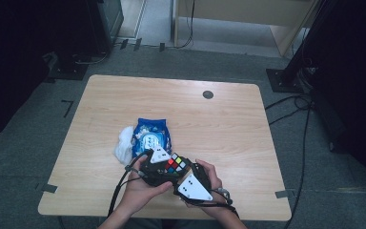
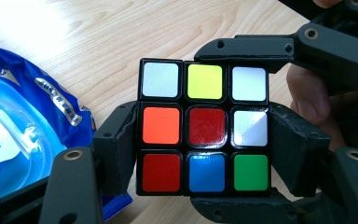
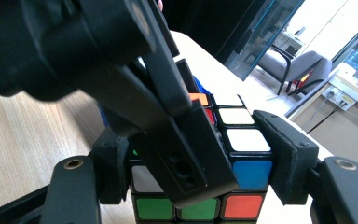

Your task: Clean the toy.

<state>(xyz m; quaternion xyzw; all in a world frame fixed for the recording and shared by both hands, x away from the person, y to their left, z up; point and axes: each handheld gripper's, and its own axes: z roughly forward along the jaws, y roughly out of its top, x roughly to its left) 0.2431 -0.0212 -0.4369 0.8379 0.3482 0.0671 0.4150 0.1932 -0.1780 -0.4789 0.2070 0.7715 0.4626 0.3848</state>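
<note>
Near the front edge of the pale wood-grain surface (image 1: pixel 228 119), a black-framed puzzle cube with coloured stickers (image 1: pixel 175 163) is held up between two black two-jaw tools, each in one of the person's hands. The left tool (image 1: pixel 161 168) comes at the cube from the left in the high view, its grey three-cornered plate facing up; in the left gripper view its jaws stand at a middling width with the pads pressed flat against the left and right sides of the cube (image 2: pixel 204 126), level with the middle and bottom rows. That face reads white, yellow, white along the top, orange, dark red, white across the middle, and red, blue, green at the bottom. The right tool (image 1: pixel 185 177) sits just beside the left one, nearer the person, and in the right gripper view its own jaws clamp the cube (image 3: pixel 242 154) from either side at a similar width — so both tools grip the same cube at once. The left tool's jaw crosses the foreground of that view and covers much of the cube; white stickers lie on the upper face, with blue, green and orange ones on the face below. Just behind the cube, toward the middle of the surface, lies a blue plastic packet with a pale label (image 1: pixel 151 135), flat on the wood, and a crumpled white tissue (image 1: pixel 123 145) rests against its left edge. The packet's glossy corner (image 2: pixel 23 126) sits just beside the left tool — whether it touches the jaw I cannot tell.
</note>
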